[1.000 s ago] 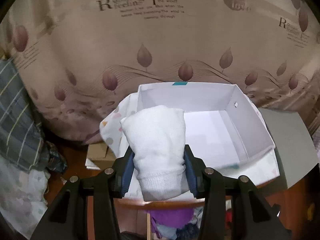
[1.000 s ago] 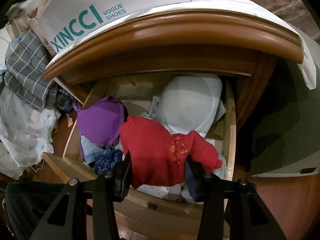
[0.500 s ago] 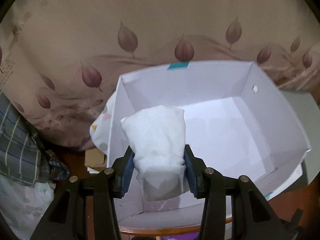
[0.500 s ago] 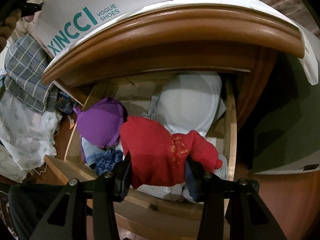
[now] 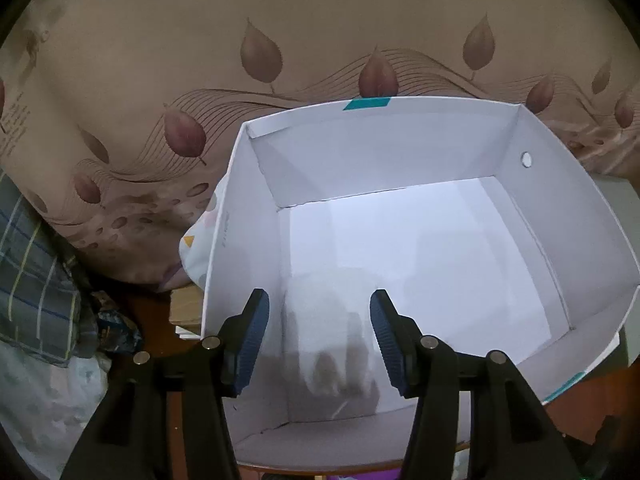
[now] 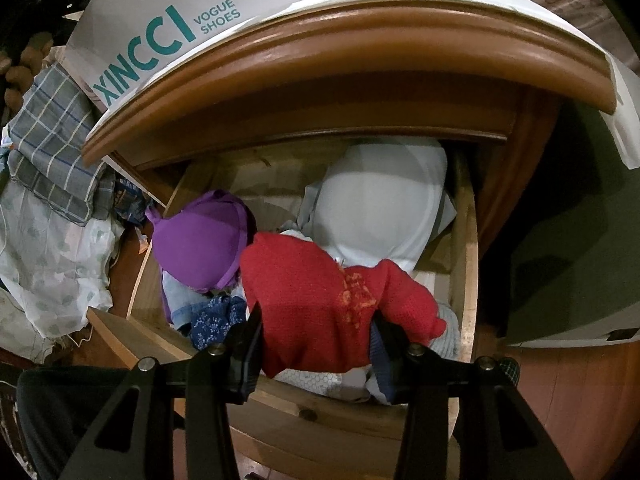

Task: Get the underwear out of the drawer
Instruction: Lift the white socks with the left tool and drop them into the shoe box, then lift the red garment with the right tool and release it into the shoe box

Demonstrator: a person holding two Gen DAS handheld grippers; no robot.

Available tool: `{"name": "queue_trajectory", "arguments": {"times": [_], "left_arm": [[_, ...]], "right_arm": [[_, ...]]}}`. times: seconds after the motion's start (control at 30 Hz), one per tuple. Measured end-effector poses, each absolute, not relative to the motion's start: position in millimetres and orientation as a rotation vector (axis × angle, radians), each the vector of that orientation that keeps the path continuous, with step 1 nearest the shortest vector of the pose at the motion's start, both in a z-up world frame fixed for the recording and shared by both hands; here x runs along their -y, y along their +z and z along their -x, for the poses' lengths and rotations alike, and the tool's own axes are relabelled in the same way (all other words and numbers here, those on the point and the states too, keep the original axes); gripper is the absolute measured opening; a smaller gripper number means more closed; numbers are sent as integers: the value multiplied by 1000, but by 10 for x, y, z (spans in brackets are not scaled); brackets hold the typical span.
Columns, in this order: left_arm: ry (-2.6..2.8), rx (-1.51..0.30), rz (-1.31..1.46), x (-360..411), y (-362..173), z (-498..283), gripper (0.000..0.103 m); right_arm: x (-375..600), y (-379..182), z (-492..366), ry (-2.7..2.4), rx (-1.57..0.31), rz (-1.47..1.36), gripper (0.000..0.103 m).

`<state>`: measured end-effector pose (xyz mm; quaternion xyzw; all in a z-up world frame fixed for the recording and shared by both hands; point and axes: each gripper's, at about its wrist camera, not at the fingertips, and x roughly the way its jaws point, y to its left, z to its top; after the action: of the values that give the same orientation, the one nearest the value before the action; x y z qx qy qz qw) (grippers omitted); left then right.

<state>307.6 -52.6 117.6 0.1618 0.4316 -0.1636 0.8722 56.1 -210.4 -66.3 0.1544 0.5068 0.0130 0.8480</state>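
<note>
Open wooden drawer packed with clothes. White shoebox above it. Left hand-held gripper has just been opening, spread; blurred white underwear between its pads, untouched, inside the shoebox. Right hand-held gripper pinching red underwear over the drawer.

black left tool — blue ribbed pads, silver screws

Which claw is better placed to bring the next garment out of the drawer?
Right. The right claw is already clamped on the red garment over the open drawer. The left claw, its jaws just opening, is over the white box, the white garment blurred between them.
</note>
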Motion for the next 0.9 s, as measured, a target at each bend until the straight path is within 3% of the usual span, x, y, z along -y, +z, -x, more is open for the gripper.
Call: {"name": "queue_trajectory", "arguments": {"times": [0.63,0.9], "left_arm": [[-262,-693,-314,215,1552,-2167,69],[-178,-708,-256,-155,1426,-1806,77]], "right_arm": [[1996,-677,-543,29,-1071,-260,46],[1942,-615,-480,28,-1039,-237,46]]}}
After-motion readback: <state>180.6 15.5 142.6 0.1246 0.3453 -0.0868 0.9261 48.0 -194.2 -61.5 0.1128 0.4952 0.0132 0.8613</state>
